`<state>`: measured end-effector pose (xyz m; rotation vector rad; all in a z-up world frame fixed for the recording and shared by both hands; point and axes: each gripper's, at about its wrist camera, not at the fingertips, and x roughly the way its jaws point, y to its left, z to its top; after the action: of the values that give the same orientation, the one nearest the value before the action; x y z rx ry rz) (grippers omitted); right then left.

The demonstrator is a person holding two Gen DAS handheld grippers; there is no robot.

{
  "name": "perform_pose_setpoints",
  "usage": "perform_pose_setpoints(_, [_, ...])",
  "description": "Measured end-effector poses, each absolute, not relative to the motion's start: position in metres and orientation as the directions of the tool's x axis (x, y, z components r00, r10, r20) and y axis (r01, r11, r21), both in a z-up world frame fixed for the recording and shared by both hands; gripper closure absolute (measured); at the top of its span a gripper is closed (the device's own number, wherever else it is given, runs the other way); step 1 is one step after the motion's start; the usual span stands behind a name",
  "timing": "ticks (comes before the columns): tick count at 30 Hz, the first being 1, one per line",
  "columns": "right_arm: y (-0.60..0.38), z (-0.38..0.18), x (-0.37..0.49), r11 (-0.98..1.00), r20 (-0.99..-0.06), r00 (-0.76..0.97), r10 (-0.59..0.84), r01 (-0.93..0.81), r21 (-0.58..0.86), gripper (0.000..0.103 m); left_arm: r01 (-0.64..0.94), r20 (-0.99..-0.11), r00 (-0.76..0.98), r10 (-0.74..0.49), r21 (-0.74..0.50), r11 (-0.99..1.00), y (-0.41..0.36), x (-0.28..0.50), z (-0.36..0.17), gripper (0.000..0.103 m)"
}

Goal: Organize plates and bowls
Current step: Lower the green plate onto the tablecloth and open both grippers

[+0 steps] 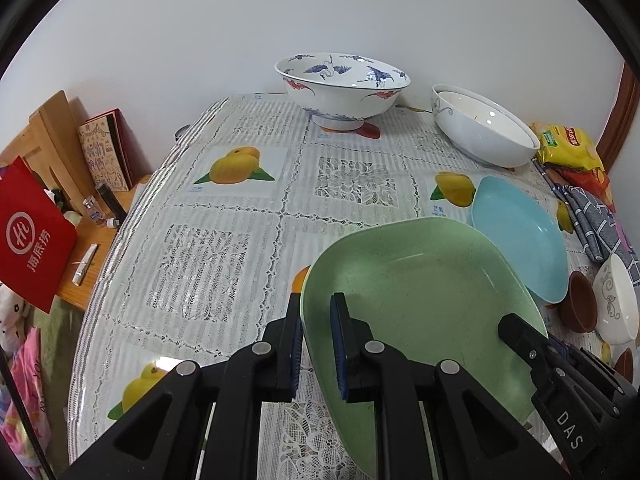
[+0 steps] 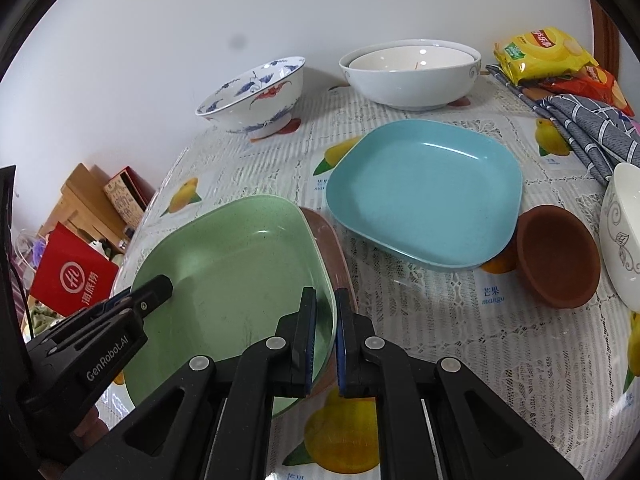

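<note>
While both claws pinch opposite rims of the square speckled green plastic plate [image 2: 228,276], left gripper [image 1: 316,344] at nine o'clock, right gripper [image 2: 325,334] at three, the square blue plate [image 2: 426,194] lies at one o'clock, nearer the right.

Left half of surface [image 1: 208,208] bare: open passage. Right side crowded: blue plate [image 2: 424,192], brown bowl [image 2: 560,256], white bowl [image 2: 624,236] close together. Crane bowl [image 1: 340,88] and nested bowls [image 2: 408,76] line far wall.
</note>
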<state>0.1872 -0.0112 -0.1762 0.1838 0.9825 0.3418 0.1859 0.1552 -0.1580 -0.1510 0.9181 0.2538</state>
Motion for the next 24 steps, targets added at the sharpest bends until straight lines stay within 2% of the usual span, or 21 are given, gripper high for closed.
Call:
perform_pose_setpoints(11, [-0.007,-0.181,0.19,0.95,-0.797,0.518,0.312,-0.184,0.252,0.094,-0.271,-0.802,0.581,0.134,-0.036,0.962,0.156,0.195,-0.167,0.09])
perform_pose_setpoints(17, [-0.005,-0.182,0.19,0.951,-0.801,0.512,0.308,-0.19,0.244,0.09,-0.264,-0.805,0.579,0.134,-0.029,0.964,0.155,0.198,-0.168,0.089])
perform_pose_setpoints(18, [-0.005,-0.182,0.191,0.95,-0.802,0.509,0.312,-0.189,0.249,0.089,-0.262,-0.808,0.574,0.132,-0.029,0.965,0.155,0.198,-0.169,0.087])
perform_pose_setpoints(20, [-0.007,-0.182,0.192,0.943,-0.802,0.497,0.332,-0.196,0.269,0.086,-0.267,-0.818,0.56,0.133,-0.027,0.963,0.155,0.198,-0.17,0.065])
perform_pose_setpoints(22, [-0.009,-0.181,0.192,0.937,-0.8,0.489,0.349,-0.193,0.291,0.081,-0.278,-0.814,0.558,0.163,0.001,0.96,0.154,0.196,-0.168,0.059])
perform_pose_setpoints(24, [-0.014,-0.179,0.192,0.929,-0.791,0.486,0.371,-0.186,0.321,0.077,-0.28,-0.808,0.562,0.174,0.013,0.96,0.156,0.192,-0.164,0.059])
